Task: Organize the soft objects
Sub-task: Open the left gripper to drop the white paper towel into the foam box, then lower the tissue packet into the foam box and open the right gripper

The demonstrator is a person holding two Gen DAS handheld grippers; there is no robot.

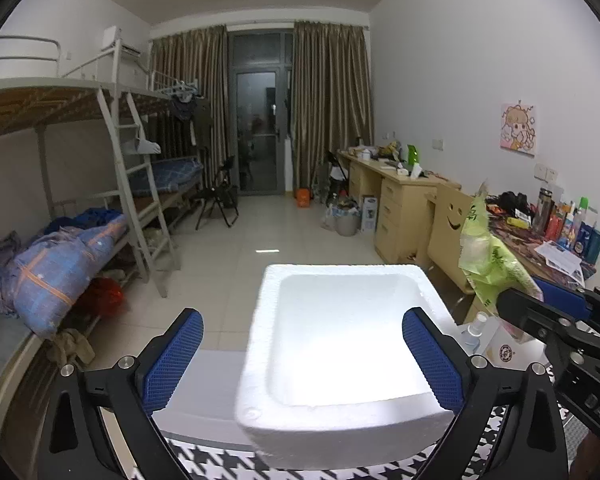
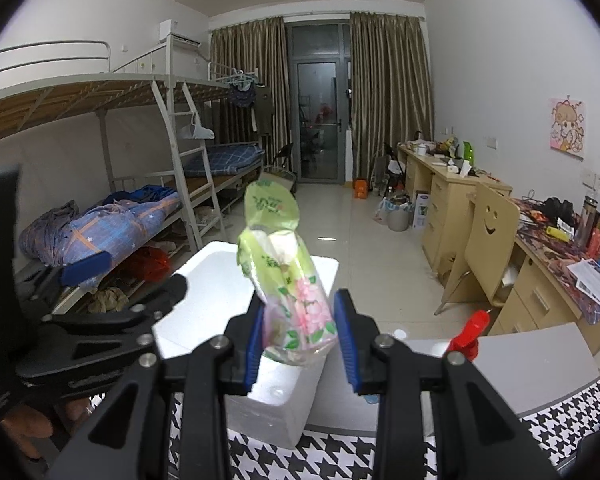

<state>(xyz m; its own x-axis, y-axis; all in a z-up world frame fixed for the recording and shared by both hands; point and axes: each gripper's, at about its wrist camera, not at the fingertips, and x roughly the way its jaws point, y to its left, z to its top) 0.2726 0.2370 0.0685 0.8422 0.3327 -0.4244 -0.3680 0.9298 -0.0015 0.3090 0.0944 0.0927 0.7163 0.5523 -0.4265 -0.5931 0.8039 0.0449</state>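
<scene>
Houndstooth-covered desk carries a white foam box, above which the right hand-held gripper grasps a light, squashy tissue pack at its firmer lower end, the left hand-held gripper spread wide, empty

The foam box looks matt, grainy white polystyrene. The tissue pack wears glossy, crinkled plastic film. The fingers carry blue, dimpled rubbery pads on matt black plastic.

Foam box on table; desk right, bunk bed left.
</scene>
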